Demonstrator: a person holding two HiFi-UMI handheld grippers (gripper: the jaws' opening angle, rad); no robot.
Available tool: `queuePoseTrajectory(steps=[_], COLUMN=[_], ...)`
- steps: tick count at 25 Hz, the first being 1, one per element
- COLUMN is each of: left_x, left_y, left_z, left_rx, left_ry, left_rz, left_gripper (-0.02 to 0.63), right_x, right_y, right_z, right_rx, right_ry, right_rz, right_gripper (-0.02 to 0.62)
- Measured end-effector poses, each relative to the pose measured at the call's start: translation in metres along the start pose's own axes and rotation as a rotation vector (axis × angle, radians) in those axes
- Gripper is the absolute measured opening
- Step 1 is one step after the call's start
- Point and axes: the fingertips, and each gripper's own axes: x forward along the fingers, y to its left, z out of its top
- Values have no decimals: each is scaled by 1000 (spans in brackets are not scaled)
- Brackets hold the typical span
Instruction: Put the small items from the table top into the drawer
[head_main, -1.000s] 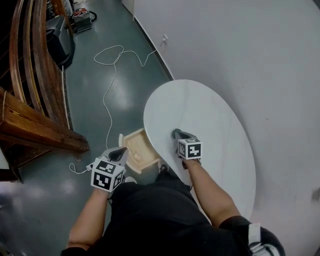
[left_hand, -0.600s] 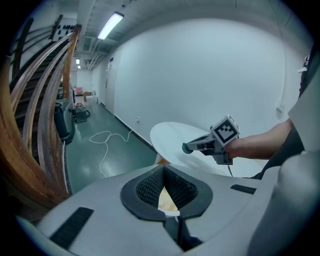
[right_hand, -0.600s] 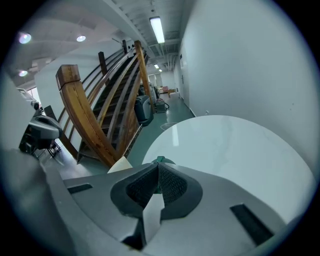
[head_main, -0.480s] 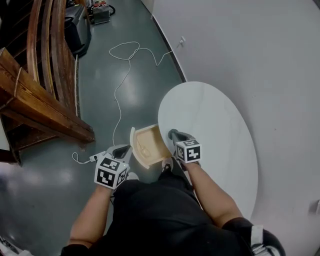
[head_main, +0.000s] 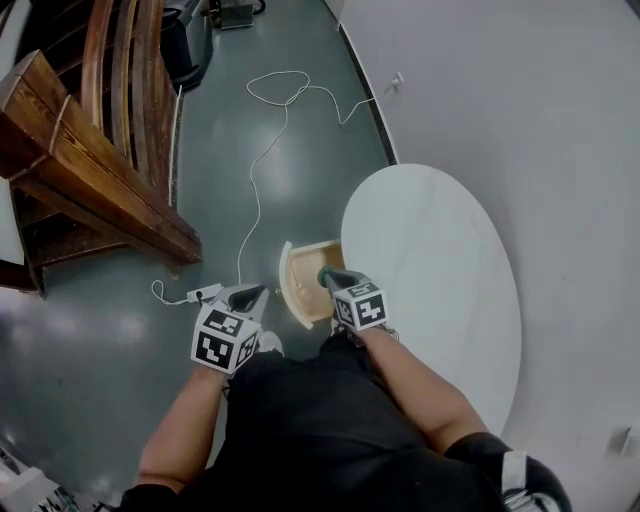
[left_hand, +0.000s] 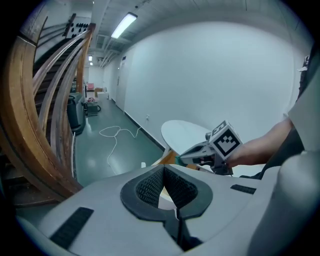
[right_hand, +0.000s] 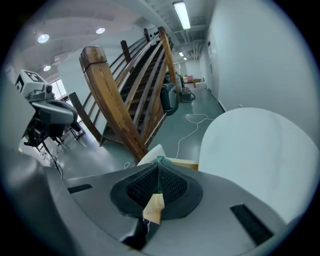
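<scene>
Drawer (head_main: 300, 290) is open, sticking out from under the near edge of the table (head_main: 440, 250). It is a shallow box of pale raw wood with a lighter front panel; what lies inside can't be made out, since the right gripper (head_main: 325, 277) hangs over it. In the right gripper view the drawer's tan rim (right_hand: 182, 162) shows just past the jaw tips. The table top is a white oval, smooth and matte, with nothing on it (right_hand: 250, 145). The right gripper (right_hand: 159, 167) has its ribbed black pads pressed together, pinching the small item (right_hand: 154, 206). The item is thin and flat, with a green edge poking out at the tips and a tan papery flap hanging at the back of the pads. From the head view it is only a green speck (head_main: 324, 272) above the drawer. The left gripper (head_main: 250, 296) is beside the drawer over the floor, apart from it, with pads closed on each other and nothing between them (left_hand: 164, 172). The floor (head_main: 120, 330) is glossy grey-green. A white cable (head_main: 262, 150) snakes across it, with dark varnished wooden beams (head_main: 90, 170) to the left.
</scene>
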Motion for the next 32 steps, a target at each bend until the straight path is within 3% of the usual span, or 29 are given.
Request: queuePoseTrajectory(steps=[11,17,23,32], left_x=[5,4,7,1], left_y=[2,14,22,24], left_z=[-32,-46,-56,-87], left_rx=[-33,-82,-60,-183], left_ry=[50,72,113,150], left_rz=[30,60,91,120], left_gripper=[14,14,14,14], right_x=[60,102,148,194], right_y=[19,4,-22,-62], right_z=[-33,-47,-63,-110], right_rx=[-33,-37,-75,32], right_ry=[140,191,236,356], right_rz=[61,11,-77,-157], right_gripper=[9,9,9,9])
